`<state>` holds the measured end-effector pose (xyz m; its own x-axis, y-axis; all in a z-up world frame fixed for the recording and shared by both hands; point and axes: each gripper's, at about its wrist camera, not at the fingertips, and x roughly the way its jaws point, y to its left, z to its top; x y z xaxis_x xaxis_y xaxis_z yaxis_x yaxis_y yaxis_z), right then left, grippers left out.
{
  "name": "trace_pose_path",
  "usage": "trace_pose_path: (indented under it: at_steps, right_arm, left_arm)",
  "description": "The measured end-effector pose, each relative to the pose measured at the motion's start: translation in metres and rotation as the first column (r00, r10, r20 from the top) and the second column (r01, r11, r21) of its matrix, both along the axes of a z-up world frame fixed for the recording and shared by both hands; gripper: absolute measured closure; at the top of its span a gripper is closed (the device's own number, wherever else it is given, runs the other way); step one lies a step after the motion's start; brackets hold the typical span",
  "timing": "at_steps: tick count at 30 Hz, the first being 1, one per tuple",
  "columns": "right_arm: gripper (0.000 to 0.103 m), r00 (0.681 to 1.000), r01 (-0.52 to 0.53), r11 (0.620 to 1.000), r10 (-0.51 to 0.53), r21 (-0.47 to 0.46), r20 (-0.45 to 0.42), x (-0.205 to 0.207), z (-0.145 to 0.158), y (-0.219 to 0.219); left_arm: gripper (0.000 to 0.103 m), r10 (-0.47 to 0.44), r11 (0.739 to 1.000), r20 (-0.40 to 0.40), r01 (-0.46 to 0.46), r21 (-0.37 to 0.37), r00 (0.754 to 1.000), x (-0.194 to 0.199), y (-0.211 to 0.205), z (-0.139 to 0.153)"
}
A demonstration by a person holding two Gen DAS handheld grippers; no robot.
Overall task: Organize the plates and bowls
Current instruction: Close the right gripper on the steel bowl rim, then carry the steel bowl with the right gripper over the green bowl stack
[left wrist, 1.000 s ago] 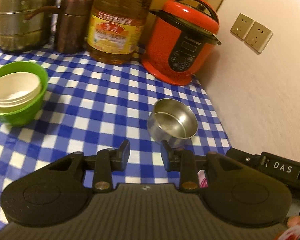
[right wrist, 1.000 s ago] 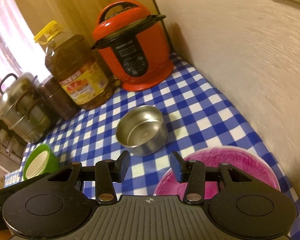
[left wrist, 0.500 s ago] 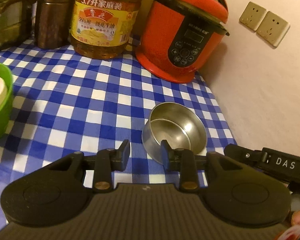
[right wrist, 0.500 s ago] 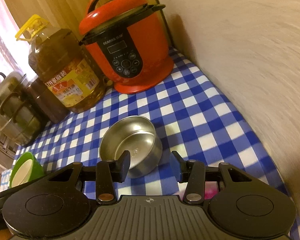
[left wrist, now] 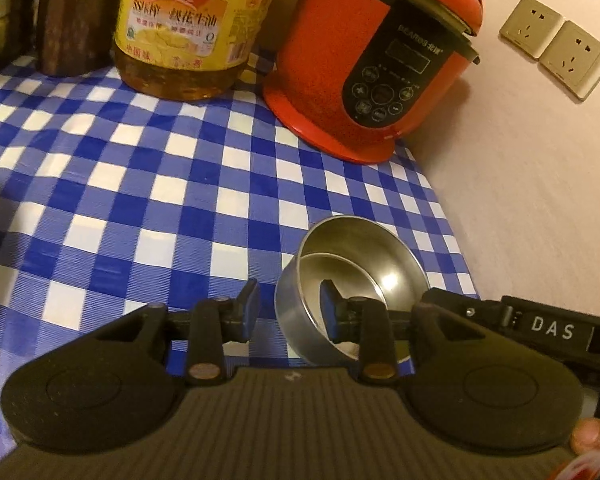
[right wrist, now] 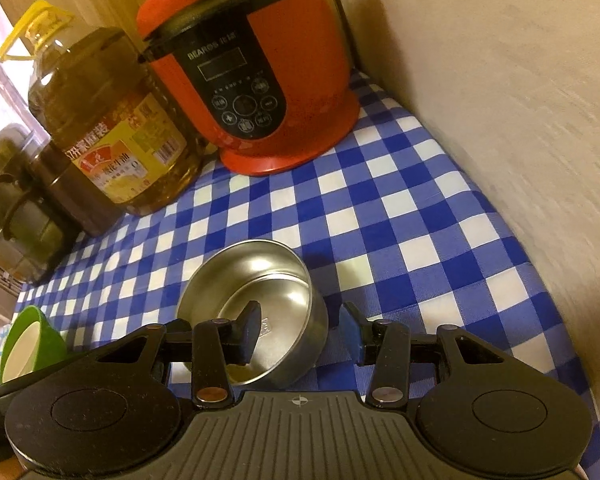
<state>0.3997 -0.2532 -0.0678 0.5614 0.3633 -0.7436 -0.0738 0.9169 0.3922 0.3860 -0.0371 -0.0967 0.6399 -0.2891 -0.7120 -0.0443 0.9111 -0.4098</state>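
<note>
- The left gripper [left wrist: 288, 310] stood partly open, straddling the near-left wall of the steel bowl [left wrist: 364, 258]: one finger sat inside the bowl, the other outside over the checked tablecloth [left wrist: 140, 208]. The pads did not look pressed on the metal, so I judged nothing held.
- The right gripper [right wrist: 300, 330] was likewise partly open across the bowl's opposite wall, its left finger inside and its right finger outside. A gap showed on the outer side; no grip yet, as far as could be seen.
- Placing a finger on each side of the thin rim seemed meant for a pinch on the wall, the only purchase a smooth round bowl offers; two grippers on opposite walls would probably keep it level when lifted.
- The bowl rested upright on the cloth, near the wall [right wrist: 500, 120] and in front of the red cooker [right wrist: 260, 80], with the oil bottle [right wrist: 112, 128] well behind it.
- A green bowl [right wrist: 40, 334] with a pale bowl nested in it lay at the far left edge of the right wrist view, possibly the stack this one should join.
- Each gripper's body hid the bowl's near side and the cloth beneath it.
- Whether either inner pad touched the metal could not be told.
- The green bowl was cut off by the gripper body, and the cooker's lid ran out of frame.
</note>
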Motion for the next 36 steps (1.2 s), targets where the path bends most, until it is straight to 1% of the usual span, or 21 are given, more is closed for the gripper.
trace_pose_path:
  at_steps: [2, 4, 6, 10, 12, 15, 19, 22, 26, 36]
  right_arm:
    - [0.058, 1.000, -0.002, 1.000, 0.002, 0.000, -0.008, 0.003, -0.003, 0.000]
    - [0.059, 1.000, -0.005, 1.000, 0.005, -0.002, -0.012, 0.006, -0.005, 0.001]
    - [0.065, 1.000, -0.006, 1.000, 0.006, -0.006, -0.018, 0.008, -0.008, 0.002]
    - [0.073, 1.000, -0.013, 1.000, 0.012, -0.017, -0.026, 0.010, -0.013, 0.005]
    - [0.077, 0.999, -0.016, 1.000, 0.016, -0.019, -0.031, 0.010, -0.015, 0.006]
    - [0.083, 0.999, -0.018, 1.000, 0.017, -0.021, -0.033, 0.010, -0.016, 0.007]
    - [0.091, 0.999, -0.010, 1.000, 0.009, -0.017, -0.039, 0.009, -0.016, 0.008]
    - [0.092, 0.999, -0.001, 1.000, 0.001, 0.000, -0.047, 0.008, -0.017, 0.006]
    - [0.093, 0.999, -0.005, 1.000, 0.005, 0.006, -0.049, 0.000, -0.014, 0.009]
    - [0.093, 0.998, -0.025, 0.999, 0.027, 0.038, -0.053, -0.043, 0.005, 0.027]
  left_arm:
    - [0.075, 0.002, 1.000, -0.009, -0.002, 0.003, 1.000, 0.003, -0.001, -0.003]
    - [0.078, -0.001, 1.000, -0.015, 0.001, 0.002, 1.000, 0.006, -0.003, -0.005]
    - [0.083, -0.008, 1.000, -0.021, 0.008, 0.004, 1.000, 0.008, -0.005, -0.006]
    - [0.086, -0.024, 0.999, -0.021, 0.025, 0.024, 0.999, 0.011, -0.009, -0.008]
    - [0.091, -0.032, 0.999, -0.017, 0.032, 0.029, 0.999, 0.011, -0.011, -0.007]
    - [0.091, -0.037, 0.998, -0.014, 0.038, 0.050, 0.999, 0.011, -0.014, -0.006]
    - [0.091, -0.041, 0.997, -0.012, 0.042, 0.059, 0.999, 0.010, -0.014, -0.005]
    - [0.092, -0.042, 0.997, -0.014, 0.043, 0.069, 0.999, 0.007, -0.012, -0.004]
    - [0.095, -0.040, 0.995, -0.008, 0.041, 0.090, 0.999, -0.005, -0.008, 0.001]
    - [0.096, 0.024, 0.997, -0.019, -0.022, 0.072, 1.000, -0.058, 0.015, 0.017]
